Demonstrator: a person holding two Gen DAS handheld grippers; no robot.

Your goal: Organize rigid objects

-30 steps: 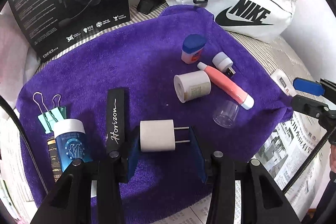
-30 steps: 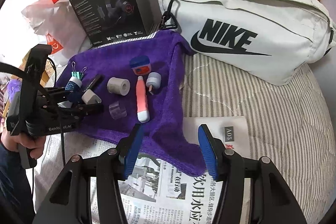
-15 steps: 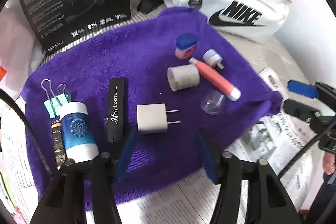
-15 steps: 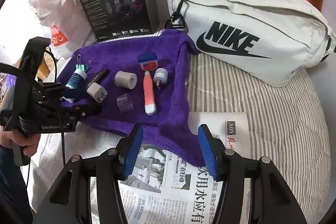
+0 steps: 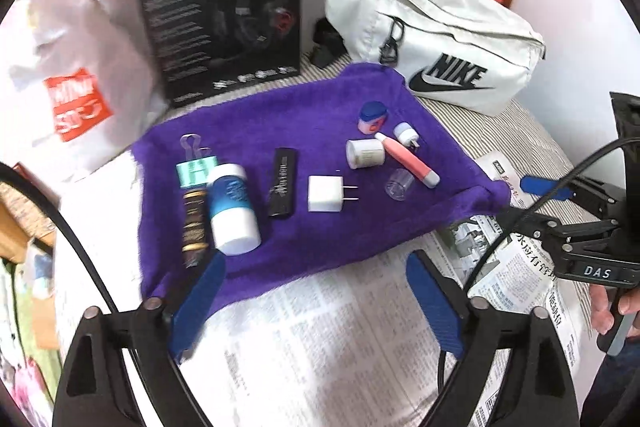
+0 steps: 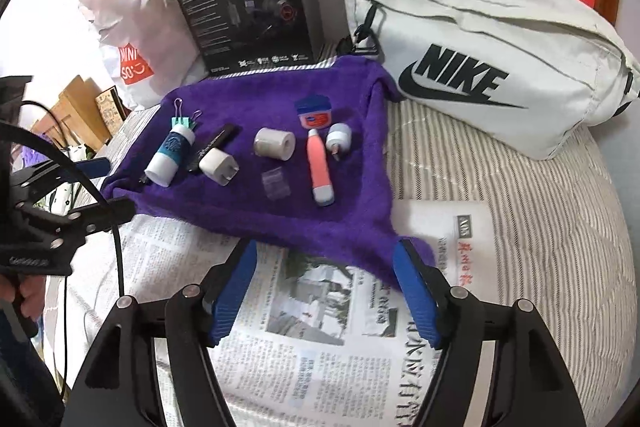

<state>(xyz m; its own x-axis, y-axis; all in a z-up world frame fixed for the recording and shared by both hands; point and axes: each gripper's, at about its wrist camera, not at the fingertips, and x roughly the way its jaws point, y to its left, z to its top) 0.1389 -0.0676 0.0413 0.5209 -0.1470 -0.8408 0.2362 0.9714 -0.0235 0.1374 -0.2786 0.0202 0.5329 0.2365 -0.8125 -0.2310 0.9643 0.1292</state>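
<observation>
The left gripper [image 5: 316, 291] hangs over the newspaper [image 5: 340, 339] at the near edge of the purple towel [image 5: 256, 115], its blue fingers spread wide with nothing between them. The right gripper [image 6: 324, 291] is likewise spread and holds nothing, above the newspaper at the towel's near corner.

On the towel, the white plug adapter [image 5: 325, 193] lies on its side with its prongs pointing right, just beside the black Horizon stick [image 5: 282, 182]. Left of that lie a white-and-blue bottle [image 5: 232, 209], a dark slim tube [image 5: 193, 223] touching it, and green binder clips [image 5: 196, 169]. To the right are a white roll [image 5: 365, 153], a pink pen-shaped tube [image 5: 406, 165], a clear cap [image 5: 399, 184], a small white cap [image 5: 405, 133] and a blue-lidded Vaseline jar [image 5: 373, 115].

Behind the towel stand a black headset box [image 5: 224, 15] and a white Nike bag [image 5: 436, 43] on the striped bed cover [image 6: 520, 195].
</observation>
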